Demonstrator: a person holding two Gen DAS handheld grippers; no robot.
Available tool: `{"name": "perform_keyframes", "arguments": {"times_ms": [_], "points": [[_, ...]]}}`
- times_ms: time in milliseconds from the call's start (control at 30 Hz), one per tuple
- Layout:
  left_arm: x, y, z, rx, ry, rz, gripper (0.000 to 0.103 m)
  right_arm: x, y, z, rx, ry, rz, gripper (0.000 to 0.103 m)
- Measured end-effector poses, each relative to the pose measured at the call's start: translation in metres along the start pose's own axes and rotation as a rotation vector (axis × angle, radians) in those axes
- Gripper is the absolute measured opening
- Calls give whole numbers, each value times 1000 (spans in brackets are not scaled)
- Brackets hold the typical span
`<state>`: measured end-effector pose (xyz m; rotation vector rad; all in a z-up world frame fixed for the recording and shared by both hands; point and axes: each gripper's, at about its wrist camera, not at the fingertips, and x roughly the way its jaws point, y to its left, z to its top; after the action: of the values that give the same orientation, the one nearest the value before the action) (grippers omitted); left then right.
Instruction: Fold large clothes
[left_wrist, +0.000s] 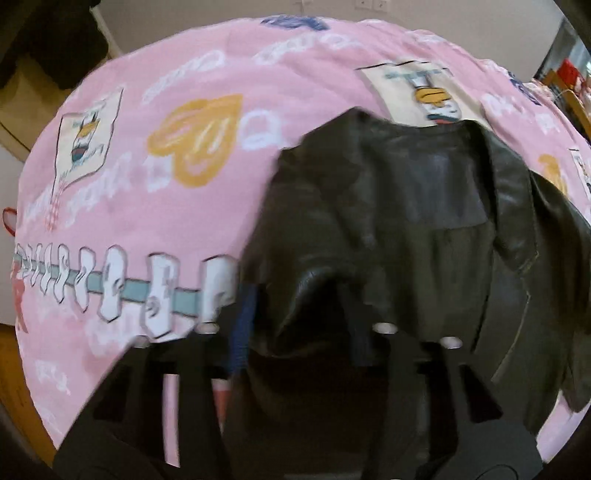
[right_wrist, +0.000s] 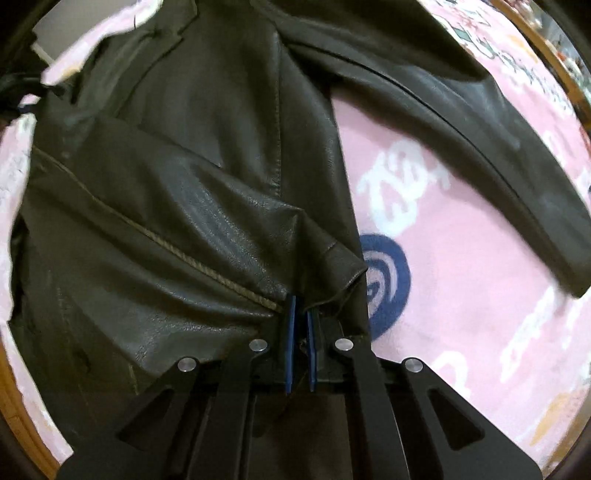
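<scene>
A black leather jacket (left_wrist: 424, 206) lies on a pink printed bedspread (left_wrist: 155, 199). In the left wrist view its near edge drapes over my left gripper (left_wrist: 299, 314); one blue finger pad (left_wrist: 242, 325) shows at the left and the other is hidden under the leather, with the jaws set apart. In the right wrist view my right gripper (right_wrist: 301, 314) is shut on the jacket's (right_wrist: 177, 206) hem corner beside the zipper, its blue pads (right_wrist: 290, 332) pinching the leather. One sleeve (right_wrist: 491, 147) stretches out to the right across the bedspread (right_wrist: 461, 295).
The bed has a wooden frame edge (right_wrist: 543, 48) at the far right. A wooden floor (left_wrist: 14, 380) shows at the lower left. A wall and dark furniture (left_wrist: 48, 40) stand beyond the bed's far side.
</scene>
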<state>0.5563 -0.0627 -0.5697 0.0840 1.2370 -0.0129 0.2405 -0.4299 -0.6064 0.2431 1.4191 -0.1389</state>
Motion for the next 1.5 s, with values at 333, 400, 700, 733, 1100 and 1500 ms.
{"name": "perform_keyframes", "arguments": {"times_ms": [333, 400, 700, 733, 1100, 1500], "points": [[0, -36, 3, -24, -57, 37, 18, -14, -38, -28, -3, -126, 173, 6], [3, -35, 15, -66, -108, 136, 18, -23, -44, -34, 19, -143, 180, 6], [47, -27, 28, -85, -102, 541, 19, -12, -34, -22, -72, -181, 205, 6], [46, -16, 28, -95, -91, 554, 20, -10, -32, -22, -87, -178, 224, 6], [5, -3, 16, 50, -44, 514, 63, -18, -52, -26, -73, -228, 324, 40], [-86, -69, -21, 99, -179, 380, 69, -57, -198, -22, 384, -427, 446, 41]]}}
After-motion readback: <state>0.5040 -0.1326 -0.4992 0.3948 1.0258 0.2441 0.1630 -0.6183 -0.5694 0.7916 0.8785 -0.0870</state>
